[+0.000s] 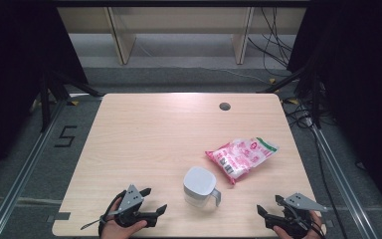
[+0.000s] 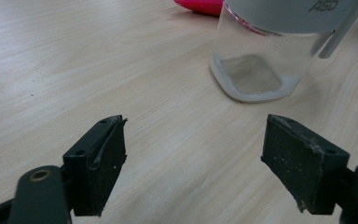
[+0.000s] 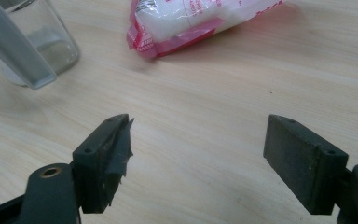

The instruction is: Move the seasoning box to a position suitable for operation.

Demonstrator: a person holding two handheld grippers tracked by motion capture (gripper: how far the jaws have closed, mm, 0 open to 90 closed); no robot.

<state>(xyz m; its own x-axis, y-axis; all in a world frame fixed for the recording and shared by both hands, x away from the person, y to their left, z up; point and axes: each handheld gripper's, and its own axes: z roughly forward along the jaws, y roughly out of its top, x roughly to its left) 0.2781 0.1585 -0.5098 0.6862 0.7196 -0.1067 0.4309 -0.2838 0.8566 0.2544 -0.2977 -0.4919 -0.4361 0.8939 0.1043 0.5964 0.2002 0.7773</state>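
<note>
Your left gripper (image 1: 153,200) and right gripper (image 1: 268,204): black two-jaw tools, each topped by a grey three-cornered plate, with brass-ringed pivot holes, worn pads and a trailing black cable.

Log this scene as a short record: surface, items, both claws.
surface: wooden table
jug: clear, white lid, grey handle, upright near the front edge
bag: pink and white packet, lying flat beyond the jug, to its right
left claw: open, empty, at the front edge
right claw: open, empty, at the front right corner
</note>
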